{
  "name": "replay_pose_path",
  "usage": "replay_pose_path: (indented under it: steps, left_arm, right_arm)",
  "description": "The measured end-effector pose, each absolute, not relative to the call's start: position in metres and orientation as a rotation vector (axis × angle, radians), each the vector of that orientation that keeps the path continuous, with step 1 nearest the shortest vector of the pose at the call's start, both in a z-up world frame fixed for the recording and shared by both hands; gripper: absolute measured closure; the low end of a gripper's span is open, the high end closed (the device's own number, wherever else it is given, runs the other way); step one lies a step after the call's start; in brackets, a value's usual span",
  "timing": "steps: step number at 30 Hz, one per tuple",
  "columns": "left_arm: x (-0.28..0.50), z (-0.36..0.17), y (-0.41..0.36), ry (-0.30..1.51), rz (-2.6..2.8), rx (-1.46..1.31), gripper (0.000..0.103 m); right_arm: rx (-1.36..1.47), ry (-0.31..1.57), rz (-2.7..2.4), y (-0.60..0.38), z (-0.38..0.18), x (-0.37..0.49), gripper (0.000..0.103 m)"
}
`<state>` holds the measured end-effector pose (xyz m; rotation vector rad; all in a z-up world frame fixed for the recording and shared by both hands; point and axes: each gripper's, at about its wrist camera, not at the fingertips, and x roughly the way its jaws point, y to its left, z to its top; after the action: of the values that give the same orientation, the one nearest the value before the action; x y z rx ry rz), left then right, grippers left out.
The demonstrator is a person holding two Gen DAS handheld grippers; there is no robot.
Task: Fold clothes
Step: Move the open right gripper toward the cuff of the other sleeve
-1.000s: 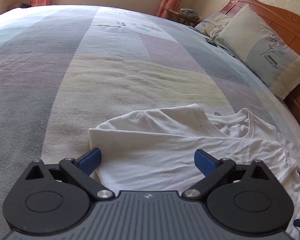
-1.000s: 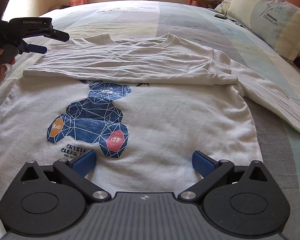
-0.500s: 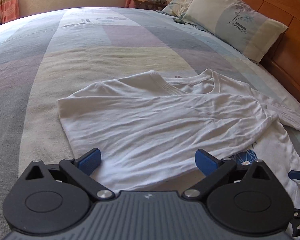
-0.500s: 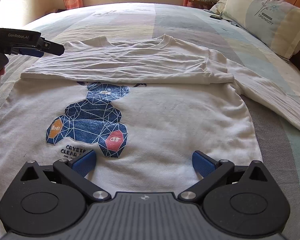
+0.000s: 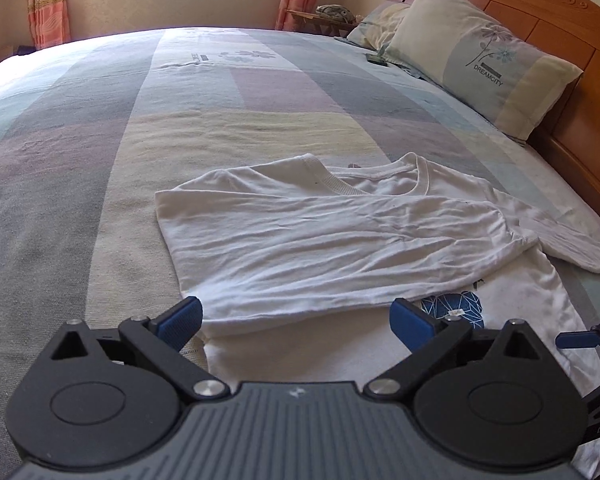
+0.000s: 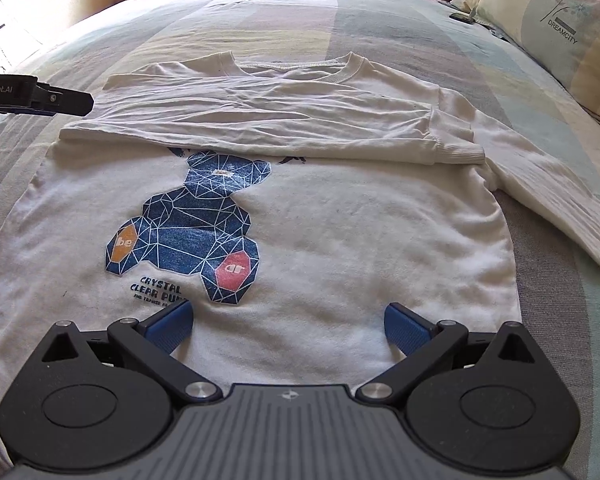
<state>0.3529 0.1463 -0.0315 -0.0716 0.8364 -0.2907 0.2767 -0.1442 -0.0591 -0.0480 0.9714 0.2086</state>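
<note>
Sweatshirt [image 6: 340, 240] lies flat on the bed [image 5: 180, 128], one sleeve [image 6: 260, 120] already folded across the chest — we hold left claw [image 5: 296, 320] and right claw [image 6: 288, 324] wide, empty; next likely the other sleeve [image 6: 560, 200].

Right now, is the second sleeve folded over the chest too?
No: in the right wrist view only one sleeve lies across the sweatshirt; the other sleeve trails sideways on the bed.

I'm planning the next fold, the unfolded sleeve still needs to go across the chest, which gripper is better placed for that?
Probably the right gripper. The loose sleeve trails off on its side, while the left gripper sits by the sweatshirt's opposite, already folded edge. Both are open.
</note>
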Motion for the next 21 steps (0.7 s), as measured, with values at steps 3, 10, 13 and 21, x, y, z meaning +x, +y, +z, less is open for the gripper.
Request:
replay_pose_path:
  steps: [3, 10, 13, 21]
  left_arm:
    - [0.345, -0.032, 0.139, 0.853, -0.266, -0.092, 0.004]
    - [0.317, -0.035, 0.120, 0.878, -0.244, -0.025, 0.004]
    - [0.297, -0.039, 0.108, 0.885, -0.296, 0.023, 0.004]
    - [0.235, -0.065, 0.093, 0.986, -0.416, 0.172, 0.004]
  right_arm:
    - [-0.040, 0.942, 0.229, -0.157, -0.055, 0.278, 0.000]
    - [-0.087, 0.955, 0.297, -0.196, -0.067, 0.261, 0.000]
    - [-0.092, 0.933, 0.376, -0.201, -0.064, 0.252, 0.000]
    - [-0.281, 0.919, 0.618, -0.192, -0.068, 0.220, 0.000]
